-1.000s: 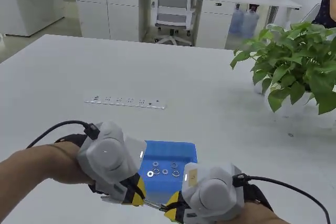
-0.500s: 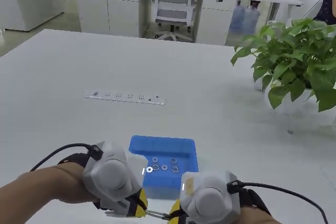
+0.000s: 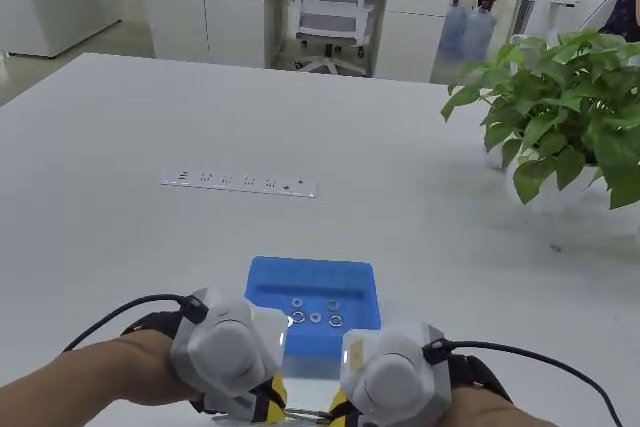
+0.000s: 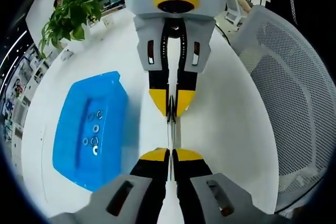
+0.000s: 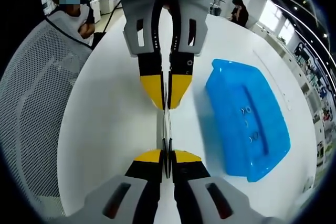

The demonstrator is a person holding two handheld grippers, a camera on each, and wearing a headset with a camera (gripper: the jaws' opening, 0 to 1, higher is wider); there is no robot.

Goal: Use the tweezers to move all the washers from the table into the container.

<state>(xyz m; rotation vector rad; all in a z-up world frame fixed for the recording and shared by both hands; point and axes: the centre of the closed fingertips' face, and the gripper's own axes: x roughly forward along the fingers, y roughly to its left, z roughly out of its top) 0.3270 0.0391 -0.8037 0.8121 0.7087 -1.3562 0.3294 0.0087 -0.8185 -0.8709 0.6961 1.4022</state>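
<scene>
White table (image 3: 150, 127) spreads out under you, with a leafy plant (image 3: 560, 107) at its far right. The blue container (image 3: 310, 272) sits on the table just ahead of your hands, its long side towards you.

Your left gripper (image 4: 169, 153) and right gripper (image 5: 167, 155) point at each other, tip to tip, just on your side of the container. Each has its jaws pinched tight on the tweezers (image 4: 169, 135), one at either end, so the thin metal strip bridges the short gap between the yellow tips.

In the left gripper view the container lies to the left of the tweezers; in the right gripper view it lies to their right.

The washers (image 3: 315, 318), five that you can count in the head view, lie close together on the container's floor, apart from the tweezers.
</scene>
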